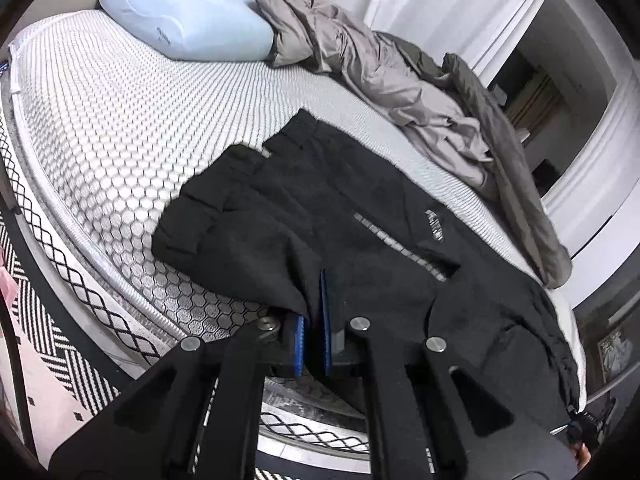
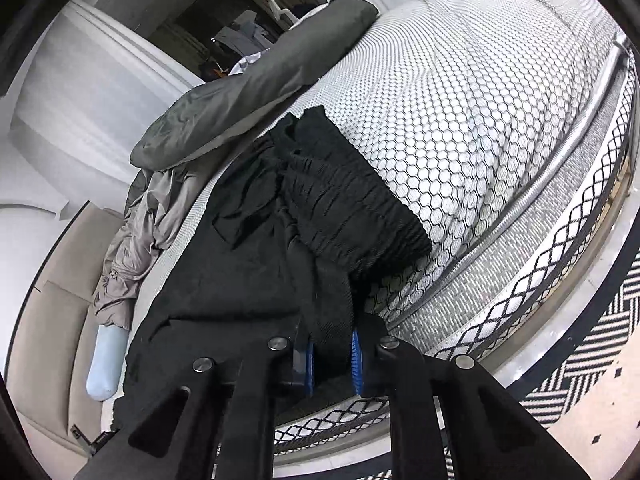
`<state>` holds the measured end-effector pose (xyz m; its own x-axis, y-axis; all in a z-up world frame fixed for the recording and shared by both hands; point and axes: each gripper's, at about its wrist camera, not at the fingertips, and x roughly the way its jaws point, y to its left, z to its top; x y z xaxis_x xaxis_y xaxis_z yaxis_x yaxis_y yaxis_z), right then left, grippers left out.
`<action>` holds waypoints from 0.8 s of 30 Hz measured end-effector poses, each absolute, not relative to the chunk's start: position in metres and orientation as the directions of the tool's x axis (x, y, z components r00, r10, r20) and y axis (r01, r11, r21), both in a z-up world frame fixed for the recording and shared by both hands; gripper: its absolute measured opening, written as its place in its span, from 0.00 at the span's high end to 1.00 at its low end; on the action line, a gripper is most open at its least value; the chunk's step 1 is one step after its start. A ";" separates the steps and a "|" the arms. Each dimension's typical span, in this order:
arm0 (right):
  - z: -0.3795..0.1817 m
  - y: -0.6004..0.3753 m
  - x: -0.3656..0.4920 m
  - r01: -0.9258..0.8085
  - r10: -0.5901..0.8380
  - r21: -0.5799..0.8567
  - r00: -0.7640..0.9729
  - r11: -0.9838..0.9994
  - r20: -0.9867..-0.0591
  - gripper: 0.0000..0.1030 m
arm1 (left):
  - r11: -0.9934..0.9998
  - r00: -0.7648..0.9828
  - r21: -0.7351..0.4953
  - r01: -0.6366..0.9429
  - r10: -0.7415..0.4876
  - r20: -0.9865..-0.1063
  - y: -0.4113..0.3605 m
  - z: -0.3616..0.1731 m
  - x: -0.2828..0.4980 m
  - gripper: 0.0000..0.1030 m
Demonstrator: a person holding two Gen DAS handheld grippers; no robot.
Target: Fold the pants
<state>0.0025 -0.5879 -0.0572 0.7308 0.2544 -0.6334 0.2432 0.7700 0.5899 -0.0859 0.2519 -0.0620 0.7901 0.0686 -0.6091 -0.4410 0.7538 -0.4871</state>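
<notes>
Black pants logo: left view only.

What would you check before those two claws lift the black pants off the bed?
1. Left gripper shut on the pants: ok, fabric sits between its blue pads.
2. Right gripper shut on the pants near the ribbed waistband: ok.
3. Both grips at the near edge of the mattress: ok.
4. Pants lying flat: not ok, bunched by the waistband.
5. Grey blanket off the pants: cannot tell at the far side.
</notes>
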 end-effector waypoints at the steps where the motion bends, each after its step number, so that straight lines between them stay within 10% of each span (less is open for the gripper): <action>1: -0.054 -0.588 -0.001 0.240 0.241 0.576 0.735 0.781 -0.633 0.88 | 0.758 0.797 -0.486 -0.435 0.072 -0.600 0.252 -0.056 -0.087 0.96; 12: 0.032 -0.571 0.033 0.165 0.151 0.510 0.840 0.844 -0.521 0.88 | 0.825 0.828 -0.414 -0.385 0.110 -0.550 0.254 0.024 -0.017 0.96; 24: 0.073 -0.531 0.265 0.208 0.023 0.301 0.788 0.931 -0.615 0.88 | 0.864 0.682 -0.219 -0.454 0.179 -0.710 0.284 0.018 0.230 0.86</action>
